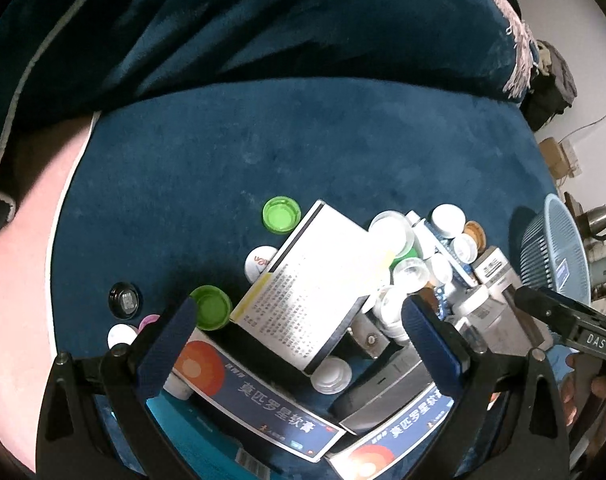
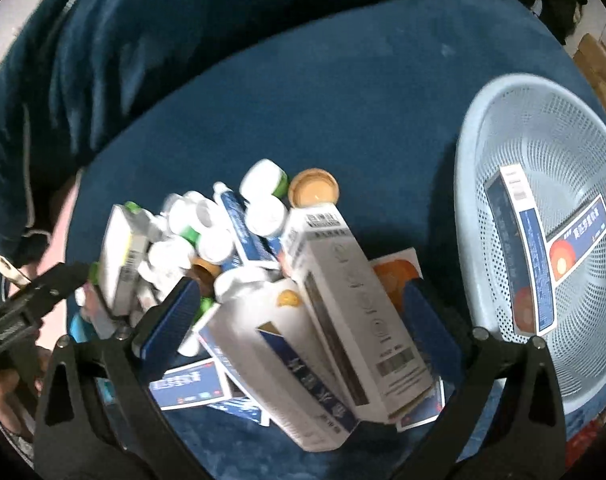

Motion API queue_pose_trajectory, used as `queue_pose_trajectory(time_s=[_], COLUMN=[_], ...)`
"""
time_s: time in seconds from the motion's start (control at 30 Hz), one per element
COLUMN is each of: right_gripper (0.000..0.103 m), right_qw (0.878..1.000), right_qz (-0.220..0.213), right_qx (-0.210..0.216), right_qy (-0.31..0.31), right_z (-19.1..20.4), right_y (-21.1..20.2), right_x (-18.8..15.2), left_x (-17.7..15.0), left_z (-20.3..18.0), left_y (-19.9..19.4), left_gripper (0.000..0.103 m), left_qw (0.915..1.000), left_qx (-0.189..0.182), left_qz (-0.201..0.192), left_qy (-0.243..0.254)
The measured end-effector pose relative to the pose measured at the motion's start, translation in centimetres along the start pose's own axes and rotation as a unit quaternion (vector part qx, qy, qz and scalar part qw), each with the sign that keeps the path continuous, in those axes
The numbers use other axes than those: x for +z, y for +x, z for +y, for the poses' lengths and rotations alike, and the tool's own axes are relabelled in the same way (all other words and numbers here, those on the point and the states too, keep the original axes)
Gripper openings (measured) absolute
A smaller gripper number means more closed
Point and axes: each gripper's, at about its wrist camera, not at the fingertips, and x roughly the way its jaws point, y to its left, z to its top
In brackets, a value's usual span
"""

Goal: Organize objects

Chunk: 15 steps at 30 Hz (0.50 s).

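A heap of medicine boxes, tubes and bottle caps lies on a blue cloth. My left gripper (image 1: 299, 322) is open over the heap, its fingers either side of a white printed box (image 1: 315, 280); blue ointment boxes (image 1: 263, 394) lie below it. My right gripper (image 2: 303, 306) is open, its fingers straddling a tall white box (image 2: 355, 312) and a tilted white box (image 2: 275, 360); I cannot tell if the pads touch them. A light blue mesh basket (image 2: 475, 208) at the right holds two blue ointment boxes (image 2: 531, 264). The basket also shows in the left wrist view (image 1: 559, 232).
Green caps (image 1: 282, 214), a white cap (image 1: 259, 262) and a black round lid (image 1: 125, 300) lie loose on the cloth left of the heap. An orange cap (image 2: 314, 187) lies behind the heap. A dark blue blanket (image 1: 263, 32) rises behind. The other gripper's tip (image 1: 563, 316) shows at right.
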Motion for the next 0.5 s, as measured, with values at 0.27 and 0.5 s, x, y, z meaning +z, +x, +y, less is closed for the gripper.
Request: queue_pose_trajectory(time_s=[0.27,0.5], right_gripper=[0.078,0.042], right_qw=[0.999,1.0], right_qz=[0.04,0.026], right_qx=[-0.007,0.011], right_qy=[0.007,0.004], right_z=[-0.6,-0.5], right_y=[1.9,0.6], right_x=[-0.3,-0.7], left_x=[0.1,0.3], left_z=[0.8,1.4], left_y=[0.9,1.0], left_gripper=[0.102,0.102], left_qw=[0.9999,0.9998], left_qx=[0.002,0.001], left_qz=[0.014,0.016], left_qy=[0.004,-0.007])
